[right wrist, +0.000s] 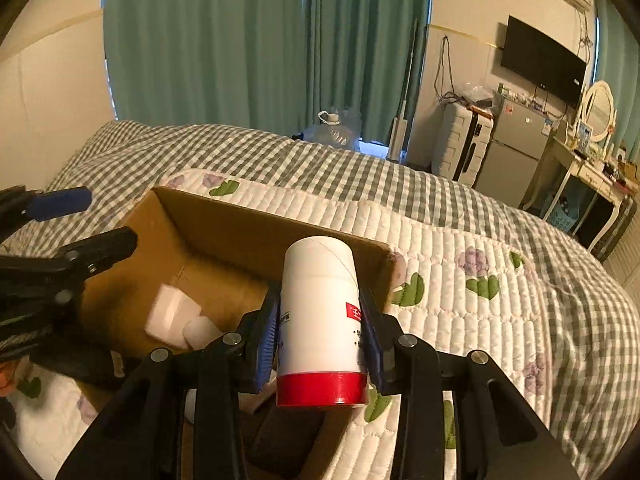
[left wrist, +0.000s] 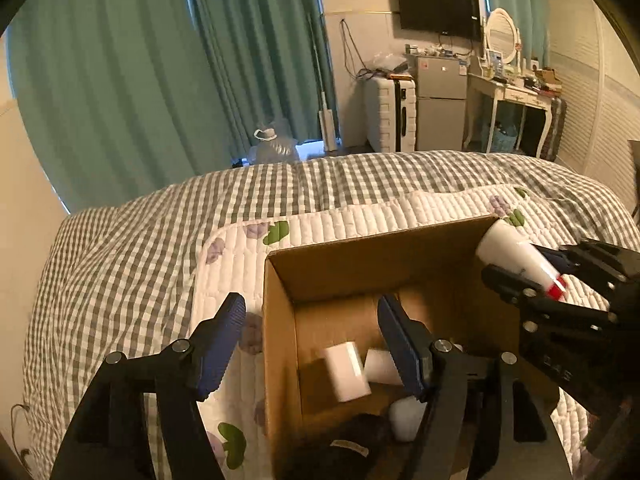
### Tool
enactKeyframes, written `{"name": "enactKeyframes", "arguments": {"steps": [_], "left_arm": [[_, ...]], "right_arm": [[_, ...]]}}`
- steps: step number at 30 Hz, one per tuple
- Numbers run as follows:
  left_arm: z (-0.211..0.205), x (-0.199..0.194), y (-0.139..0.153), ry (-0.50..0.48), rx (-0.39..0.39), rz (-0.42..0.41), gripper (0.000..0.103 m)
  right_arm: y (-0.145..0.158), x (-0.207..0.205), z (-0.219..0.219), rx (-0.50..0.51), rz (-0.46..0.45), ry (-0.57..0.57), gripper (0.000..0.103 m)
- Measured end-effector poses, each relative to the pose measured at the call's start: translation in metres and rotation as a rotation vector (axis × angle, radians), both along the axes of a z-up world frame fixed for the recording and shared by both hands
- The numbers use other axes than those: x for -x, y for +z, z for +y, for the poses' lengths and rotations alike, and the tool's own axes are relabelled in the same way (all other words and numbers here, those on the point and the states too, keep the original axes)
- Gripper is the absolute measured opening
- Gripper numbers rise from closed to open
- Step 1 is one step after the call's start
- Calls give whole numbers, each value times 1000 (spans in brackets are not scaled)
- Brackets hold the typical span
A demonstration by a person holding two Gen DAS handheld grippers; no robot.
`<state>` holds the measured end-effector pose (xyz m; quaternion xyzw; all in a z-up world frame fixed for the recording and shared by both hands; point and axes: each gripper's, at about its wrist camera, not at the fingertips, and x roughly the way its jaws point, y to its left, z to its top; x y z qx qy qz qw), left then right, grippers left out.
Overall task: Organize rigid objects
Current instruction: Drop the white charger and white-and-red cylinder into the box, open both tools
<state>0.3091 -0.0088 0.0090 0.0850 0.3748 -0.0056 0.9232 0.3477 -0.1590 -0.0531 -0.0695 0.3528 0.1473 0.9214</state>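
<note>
An open cardboard box [left wrist: 280,320] [right wrist: 248,220] sits on a white quilted mat on the bed. Inside lie a white rectangular block [left wrist: 347,371] [right wrist: 168,312], a white cylinder [left wrist: 380,366] [right wrist: 200,330], a white rounded object [left wrist: 406,416] and a dark object [left wrist: 344,444]. My left gripper [left wrist: 310,332] is open, its fingers straddling the box's left wall. My right gripper [right wrist: 322,312] is shut on a white bottle with a red cap [right wrist: 320,312] [left wrist: 516,260], held over the box's right rim.
The bed has a grey checked cover [left wrist: 120,240]. Behind it are teal curtains [left wrist: 120,80], a water jug [left wrist: 276,148], a white suitcase [left wrist: 390,116], a small fridge [left wrist: 440,100], a vanity desk [left wrist: 512,92] and a wall TV [left wrist: 438,10].
</note>
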Motion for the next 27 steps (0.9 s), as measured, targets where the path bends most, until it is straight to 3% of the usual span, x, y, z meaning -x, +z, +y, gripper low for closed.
{"name": "enactKeyframes", "arguments": {"steps": [5,7,14,16,22,27], "left_arm": [[7,5,7,14,19,-25,71],[11,8,10,20,39,-28,73],[18,47,34,21,69,-99,87],[21,64,50,33,91,-140,103],[27,103,87,49,126,-183,103],[31,136,94,111,120,-202,103]], "right_arm": [[3,-7,5,-15,-5,-13,37],[8,-7,5,-30,-15,-13,68],[39,27,-10,-30,-48,-73,70],[55,46,-11,8,-59,-57,71],[105,105,-22,56,-111,-40,89],[120,148,-30,79,-148,-55,98]]}}
